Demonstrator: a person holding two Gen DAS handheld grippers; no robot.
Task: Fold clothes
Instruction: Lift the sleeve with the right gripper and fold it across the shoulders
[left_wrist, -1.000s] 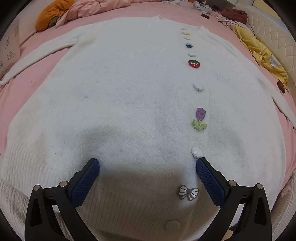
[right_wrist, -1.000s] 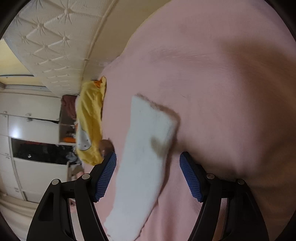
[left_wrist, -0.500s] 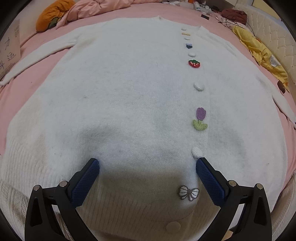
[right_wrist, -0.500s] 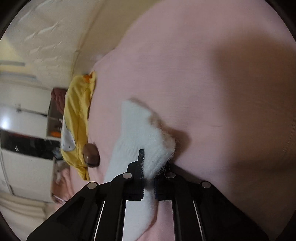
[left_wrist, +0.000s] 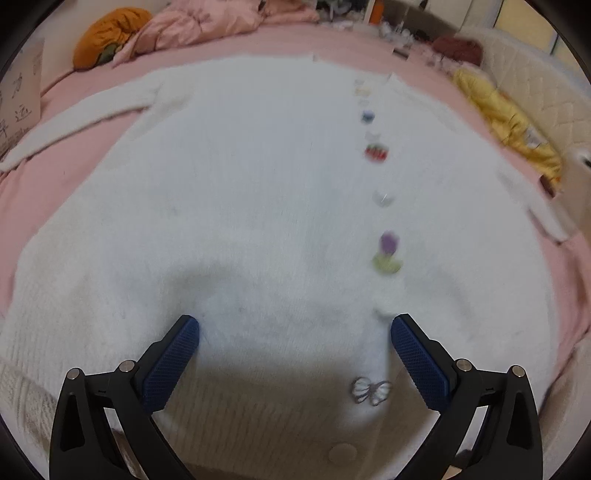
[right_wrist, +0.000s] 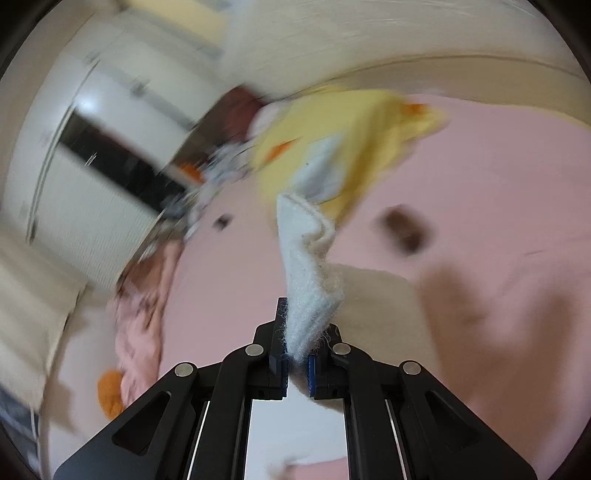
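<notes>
Both right fingers (right_wrist: 280, 354), earlier apart, now clamp sleeve cuff (right_wrist: 308, 273), raised.

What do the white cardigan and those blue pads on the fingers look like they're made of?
White cardigan: looks like soft fuzzy knit, maybe wool or acrylic; ribbed hem, fluffy nap, loose fibres at the pinched sleeve. Blue pads: probably matte rubber or plastic, with a fine cross-hatched grip texture.

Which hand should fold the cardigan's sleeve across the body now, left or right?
Right. The right tongs are already shut on the white sleeve cuff, lifted off the pink bedsheet. The left tongs hang open over the cardigan hem, gripping nothing.
</notes>
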